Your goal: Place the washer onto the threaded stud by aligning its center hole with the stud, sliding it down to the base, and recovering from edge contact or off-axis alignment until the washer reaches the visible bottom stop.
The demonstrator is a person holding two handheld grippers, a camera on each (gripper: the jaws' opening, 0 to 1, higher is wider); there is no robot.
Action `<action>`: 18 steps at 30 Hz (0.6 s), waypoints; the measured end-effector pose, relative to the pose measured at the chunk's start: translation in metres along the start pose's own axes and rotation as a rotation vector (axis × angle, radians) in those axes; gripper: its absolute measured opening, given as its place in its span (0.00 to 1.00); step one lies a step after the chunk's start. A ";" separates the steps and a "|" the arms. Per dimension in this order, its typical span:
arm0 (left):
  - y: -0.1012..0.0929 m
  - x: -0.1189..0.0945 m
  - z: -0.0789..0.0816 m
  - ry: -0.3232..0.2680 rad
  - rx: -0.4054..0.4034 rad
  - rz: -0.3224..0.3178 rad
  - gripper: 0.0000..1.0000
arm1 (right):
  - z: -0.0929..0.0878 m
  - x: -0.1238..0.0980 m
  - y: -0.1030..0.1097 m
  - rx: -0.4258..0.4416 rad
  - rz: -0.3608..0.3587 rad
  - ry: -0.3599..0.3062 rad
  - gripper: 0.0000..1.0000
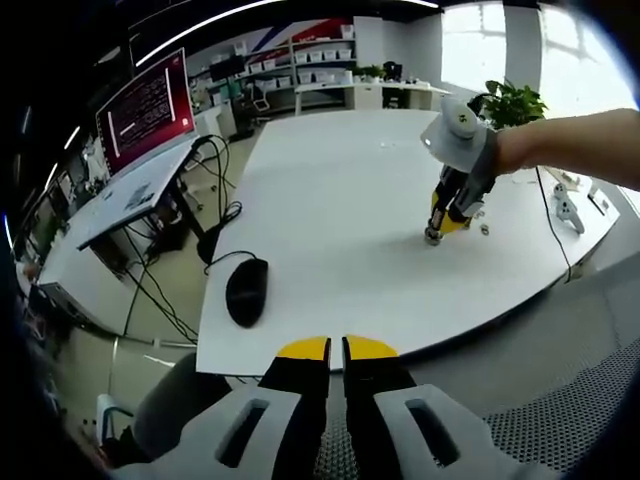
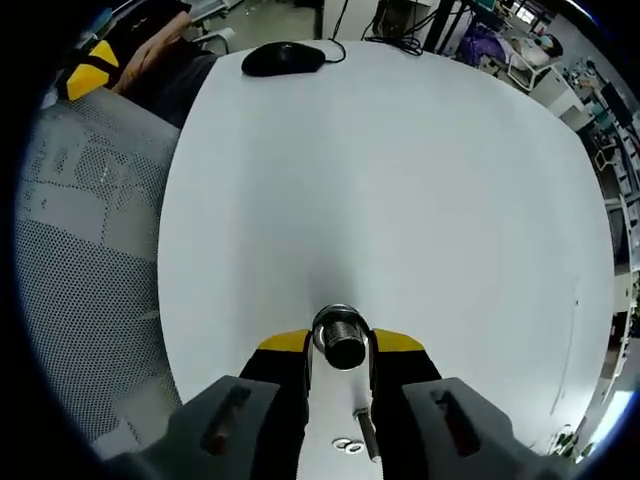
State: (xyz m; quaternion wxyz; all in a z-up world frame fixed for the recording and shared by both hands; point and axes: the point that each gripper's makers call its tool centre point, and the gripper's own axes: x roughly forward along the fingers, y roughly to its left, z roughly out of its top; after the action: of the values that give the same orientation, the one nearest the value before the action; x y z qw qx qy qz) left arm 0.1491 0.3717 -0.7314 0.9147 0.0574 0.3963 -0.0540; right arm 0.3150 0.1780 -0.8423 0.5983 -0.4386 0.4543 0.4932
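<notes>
In the right gripper view my right gripper (image 2: pixel 340 345) is shut on a short threaded metal stud (image 2: pixel 340 338), whose dark round end faces the camera. Behind the jaws, on the white table (image 2: pixel 400 180), lie a small bolt-like pin (image 2: pixel 366 436) and two small washers (image 2: pixel 346 445). The left gripper view shows the right gripper (image 1: pixel 437 232) from the side, tips down on the table (image 1: pixel 340 200), with a tiny metal piece (image 1: pixel 484 229) beside it. My left gripper (image 1: pixel 337 350) hangs shut and holding nothing in front of the table's near edge.
A black mouse (image 1: pixel 247 290) with its cable lies near the table's left corner, also the mouse (image 2: pixel 283 58) far from the right gripper. A mesh chair (image 2: pixel 80 250) stands by the table edge. A potted plant (image 1: pixel 512 102) and desks with a monitor (image 1: pixel 148 108) stand beyond.
</notes>
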 end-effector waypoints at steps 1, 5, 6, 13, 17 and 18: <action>0.000 0.000 0.000 0.000 0.000 0.000 0.02 | 0.000 0.001 0.001 -0.001 0.003 0.002 0.23; 0.001 0.000 0.000 0.002 -0.005 0.003 0.02 | -0.003 0.010 0.004 -0.012 0.013 0.018 0.23; 0.001 0.000 0.000 0.003 -0.004 0.003 0.02 | -0.003 0.010 0.004 -0.012 0.013 0.023 0.23; 0.001 0.000 -0.001 0.009 0.000 0.005 0.02 | -0.002 0.009 0.007 -0.052 0.039 0.020 0.24; 0.000 0.000 -0.001 0.011 0.003 0.005 0.02 | -0.002 0.008 -0.001 -0.084 -0.025 0.014 0.32; 0.000 0.000 -0.001 0.011 0.003 0.005 0.02 | -0.001 0.006 0.002 -0.085 -0.020 0.011 0.33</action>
State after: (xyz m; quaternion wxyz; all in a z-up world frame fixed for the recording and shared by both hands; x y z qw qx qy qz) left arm 0.1482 0.3724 -0.7323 0.9125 0.0601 0.4013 -0.0520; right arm 0.3134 0.1780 -0.8486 0.5815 -0.4708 0.4319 0.5036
